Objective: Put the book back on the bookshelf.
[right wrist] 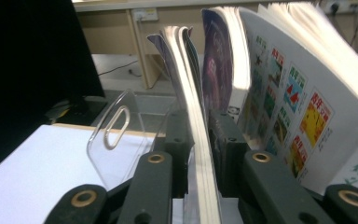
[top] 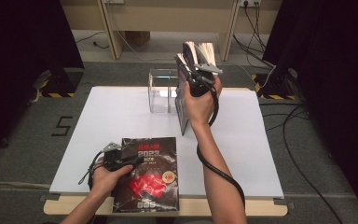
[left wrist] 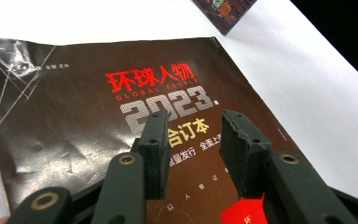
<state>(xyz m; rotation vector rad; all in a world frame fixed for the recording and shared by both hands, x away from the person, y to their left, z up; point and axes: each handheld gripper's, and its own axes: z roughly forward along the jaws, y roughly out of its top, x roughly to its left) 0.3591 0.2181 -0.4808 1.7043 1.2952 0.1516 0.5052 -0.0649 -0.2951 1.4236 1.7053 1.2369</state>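
Note:
A dark magazine [top: 150, 179] with red and silver print lies flat at the table's front edge, its cover [left wrist: 70, 112] spread out in the left gripper view. My left gripper [top: 129, 157] [left wrist: 191, 126] hovers low over that cover, open, nothing between its jaws. At the back, my right gripper [top: 192, 71] [right wrist: 198, 122] is shut on the top edge of a thin upright magazine [top: 182, 112] [right wrist: 191, 84], whose lower edge rests on the table. A thicker magazine [right wrist: 298, 107] with colourful pages stands fanned just to its right. A clear acrylic rack [top: 161, 91] [right wrist: 114, 140] stands directly left of them.
The white table top [top: 116, 116] has bare room between the rack and the flat magazine. Black drapes flank both sides. Cables lie on the floor at the right [top: 298, 154], and wooden furniture legs [top: 109, 28] stand behind the table.

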